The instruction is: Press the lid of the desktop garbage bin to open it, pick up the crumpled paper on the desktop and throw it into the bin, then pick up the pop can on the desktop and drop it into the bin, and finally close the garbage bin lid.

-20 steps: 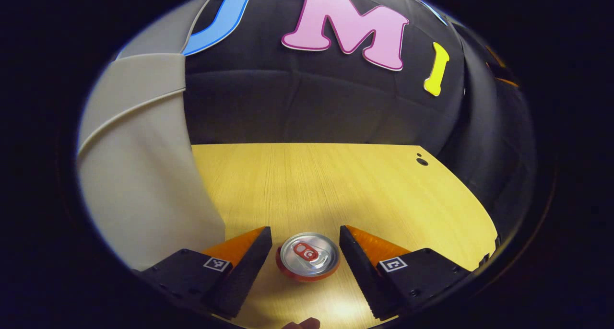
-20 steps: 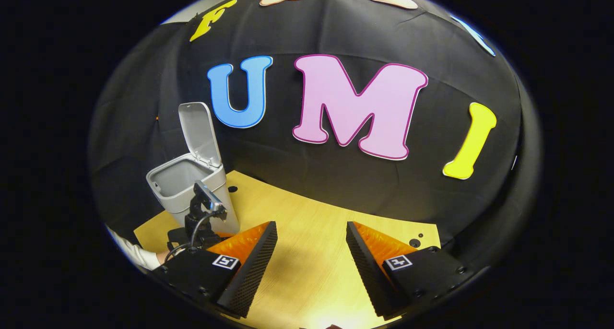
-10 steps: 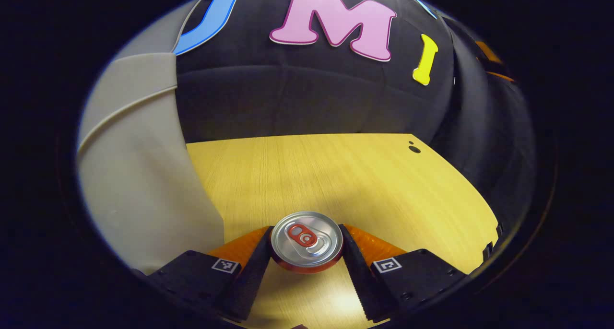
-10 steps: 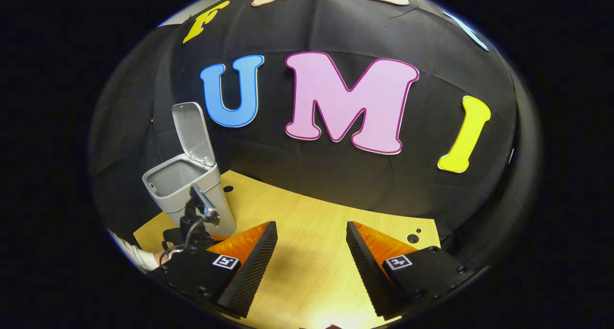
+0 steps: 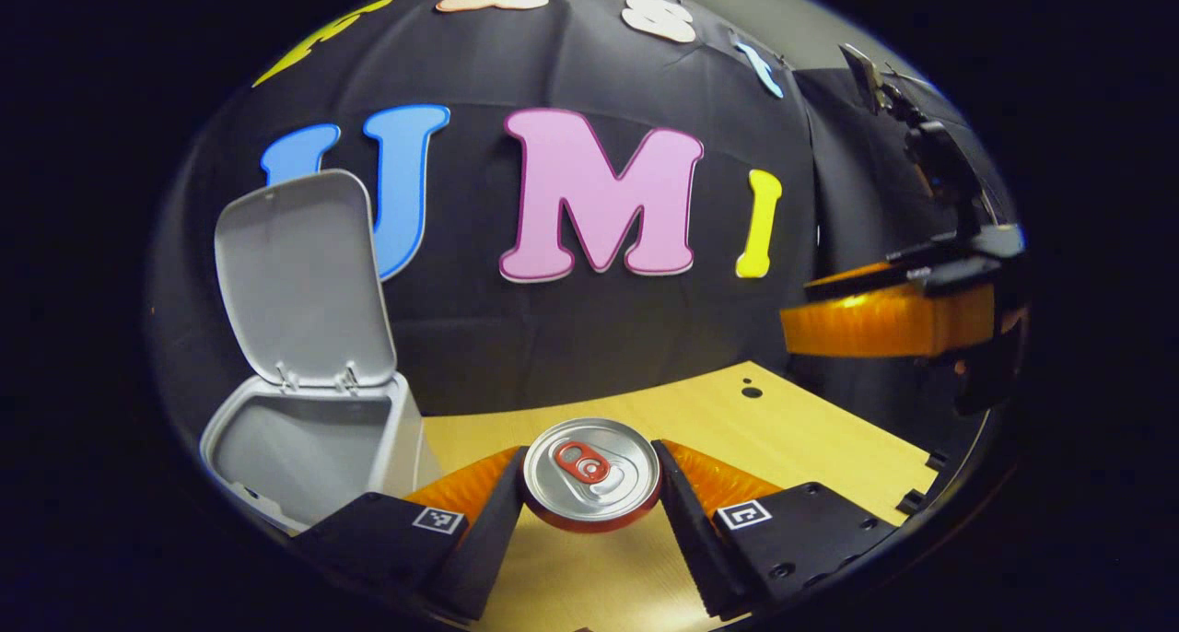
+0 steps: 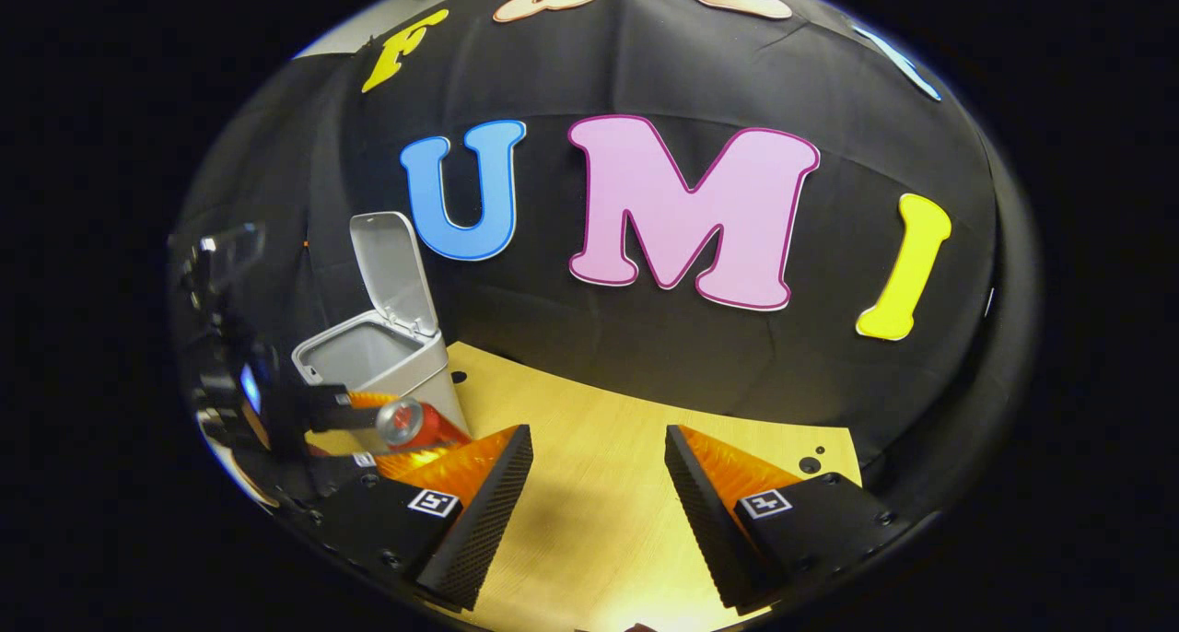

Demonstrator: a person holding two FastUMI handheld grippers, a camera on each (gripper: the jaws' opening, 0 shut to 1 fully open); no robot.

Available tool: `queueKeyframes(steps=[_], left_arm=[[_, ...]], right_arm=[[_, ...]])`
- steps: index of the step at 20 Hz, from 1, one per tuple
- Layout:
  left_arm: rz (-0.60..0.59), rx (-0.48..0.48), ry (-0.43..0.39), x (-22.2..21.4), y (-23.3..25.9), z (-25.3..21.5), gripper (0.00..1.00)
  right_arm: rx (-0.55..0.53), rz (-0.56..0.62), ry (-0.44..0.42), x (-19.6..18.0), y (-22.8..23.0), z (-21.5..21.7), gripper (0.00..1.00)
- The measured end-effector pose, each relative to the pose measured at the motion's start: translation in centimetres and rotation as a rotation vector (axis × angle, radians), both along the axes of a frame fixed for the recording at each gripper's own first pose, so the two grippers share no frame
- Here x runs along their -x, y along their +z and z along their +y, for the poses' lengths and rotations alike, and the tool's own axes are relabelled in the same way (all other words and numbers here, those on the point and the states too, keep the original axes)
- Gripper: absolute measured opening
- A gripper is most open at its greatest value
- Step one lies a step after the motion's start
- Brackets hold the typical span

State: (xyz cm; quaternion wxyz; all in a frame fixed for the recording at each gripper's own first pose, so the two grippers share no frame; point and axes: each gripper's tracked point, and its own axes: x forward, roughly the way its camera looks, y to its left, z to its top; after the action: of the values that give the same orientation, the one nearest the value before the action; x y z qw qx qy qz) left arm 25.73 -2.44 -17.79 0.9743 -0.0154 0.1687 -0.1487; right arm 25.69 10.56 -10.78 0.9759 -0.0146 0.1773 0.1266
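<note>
The light grey plastic desktop garbage bin [image 5: 304, 438], which a second ago loomed as a blank wall hard against the left gripper's left side, now sits lower and forward-left of the left gripper [image 5: 589, 485], its mouth in view and its hinged grey lid [image 5: 299, 277] standing upright at the back. That shift reads as a lift: the left gripper has come up off the pale yellow wood-grain desktop [image 5: 811, 438] with its load. A second ago its fingers stood wide either side of the can; half a second ago they had closed on it, and now both press the sides of the red pop can with a silver top [image 5: 591, 474], held upright between them. In the right gripper view the can [image 6: 410, 423] hangs clear of the desktop, just in front of the bin [image 6: 378, 360] and below its rim.

I judge the can stage well under way; the can must rise further and travel left over the opening. The bin's near rim is the obstacle. I cannot see the crumpled paper; the bin's depths are hidden.

The right gripper [image 6: 599, 485] hovers with fingers spread wide and nothing between them, off to the left gripper's right [image 5: 889, 319], well clear of the path.
</note>
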Motion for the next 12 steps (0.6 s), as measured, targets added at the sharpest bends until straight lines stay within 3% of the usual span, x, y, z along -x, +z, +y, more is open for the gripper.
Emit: queueKeyframes(steps=[2, 7, 10, 12], left_arm=[[-0.062, 0.026, 0.041, -0.3, 4.0, 2.4, 0.83], [-0.193, -0.071, 0.168, -1.5, 11.6, 11.3, 0.83], [-0.160, -0.158, 0.245, -1.8, 10.7, 16.4, 0.82], [-0.082, -0.113, 0.271, -0.8, 8.4, 17.8, 0.83]], right_arm=[[-0.002, -0.015, -0.003, 0.3, 0.6, 0.0, 0.94], [-0.023, -0.034, -0.026, 0.6, 1.1, -0.2, 0.94], [-0.032, -0.031, -0.034, 0.9, 0.8, -0.3, 0.94], [-0.036, -0.029, -0.038, 1.5, 0.8, -0.4, 0.94]])
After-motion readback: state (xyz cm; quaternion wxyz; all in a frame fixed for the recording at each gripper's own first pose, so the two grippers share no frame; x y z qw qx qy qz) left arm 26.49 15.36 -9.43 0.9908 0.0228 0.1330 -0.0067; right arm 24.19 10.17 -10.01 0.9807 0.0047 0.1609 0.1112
